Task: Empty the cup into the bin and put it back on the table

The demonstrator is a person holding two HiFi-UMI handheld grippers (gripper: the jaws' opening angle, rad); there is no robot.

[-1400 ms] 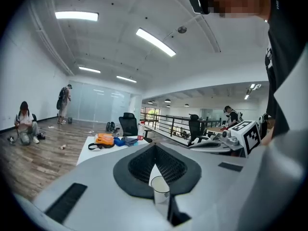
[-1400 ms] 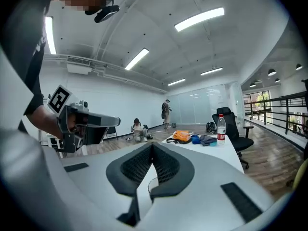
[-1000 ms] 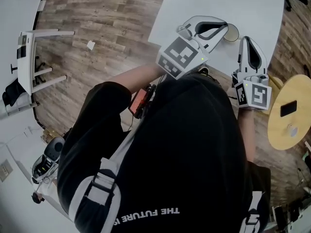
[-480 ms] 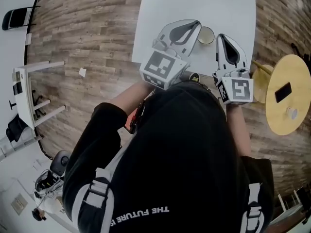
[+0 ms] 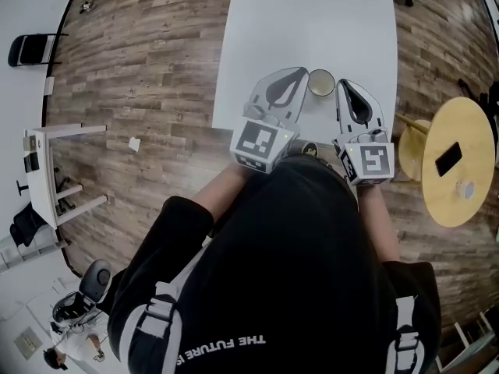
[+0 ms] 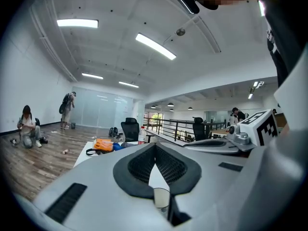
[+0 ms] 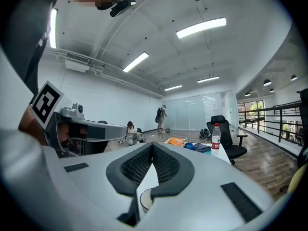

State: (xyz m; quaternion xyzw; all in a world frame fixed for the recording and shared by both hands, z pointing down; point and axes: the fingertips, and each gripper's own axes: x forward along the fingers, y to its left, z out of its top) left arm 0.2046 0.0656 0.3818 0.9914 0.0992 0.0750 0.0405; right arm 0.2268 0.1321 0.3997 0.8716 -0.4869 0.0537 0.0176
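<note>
A pale paper cup point(image 5: 320, 82) stands upright near the front edge of the white table point(image 5: 257, 45). My left gripper point(image 5: 302, 72) lies just left of it and my right gripper point(image 5: 343, 85) just right of it, so the cup sits between their tips, touching neither as far as I can tell. Both point roughly level across the table. In the left gripper view the jaws point(image 6: 155, 146) are shut and empty, with the cup point(image 6: 161, 197) showing low behind them. The right gripper point(image 7: 152, 145) is likewise shut on nothing, the cup's rim point(image 7: 144, 199) peeking below.
A round wooden side table point(image 5: 437, 201) with a dark phone point(image 5: 450, 158) stands at the right, a pale round thing point(image 5: 411, 142) beside it. An orange bag point(image 6: 103, 145), a bottle point(image 7: 216, 137) and office chairs point(image 7: 226, 138) are at the table's far end. People point(image 6: 28, 129) stand far off.
The head view has swung, so the table now sits centred ahead. The cup, earlier by the left gripper's tip, now stands between both tips. Both grippers stay shut.
</note>
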